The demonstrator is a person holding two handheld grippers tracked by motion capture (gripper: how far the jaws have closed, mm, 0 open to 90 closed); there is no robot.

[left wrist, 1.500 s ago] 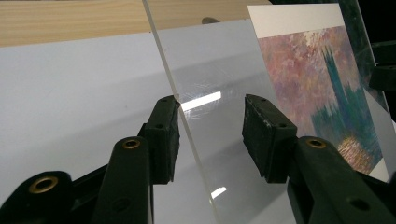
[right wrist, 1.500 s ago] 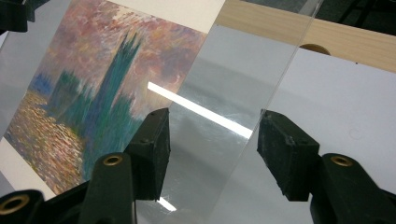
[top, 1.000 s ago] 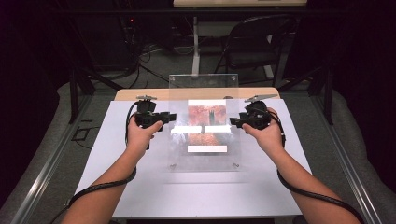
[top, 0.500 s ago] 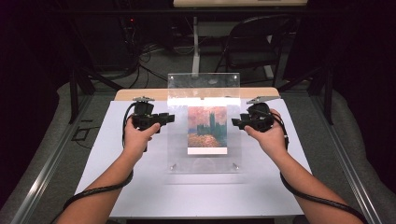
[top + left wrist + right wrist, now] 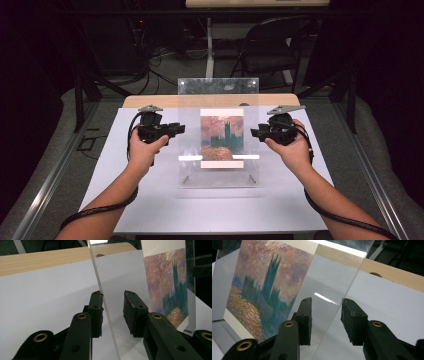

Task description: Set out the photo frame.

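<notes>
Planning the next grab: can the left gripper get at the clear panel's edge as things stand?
Probably yes. The left gripper already straddles the panel edge, one pad beside it, the other apart; its jaws have just been closing, and nothing else sits between them.

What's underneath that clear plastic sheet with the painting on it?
The clear acrylic sheet stands tilted on the white table cover. Its lower part lies flat there, and the white shows through it. The painting print hides whatever is behind it.

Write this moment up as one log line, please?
left gripper: closing around acrylic panel's edge, one pad touching | right gripper: closing, panel edge between pads, no grip | print: behind the raised panel
</notes>
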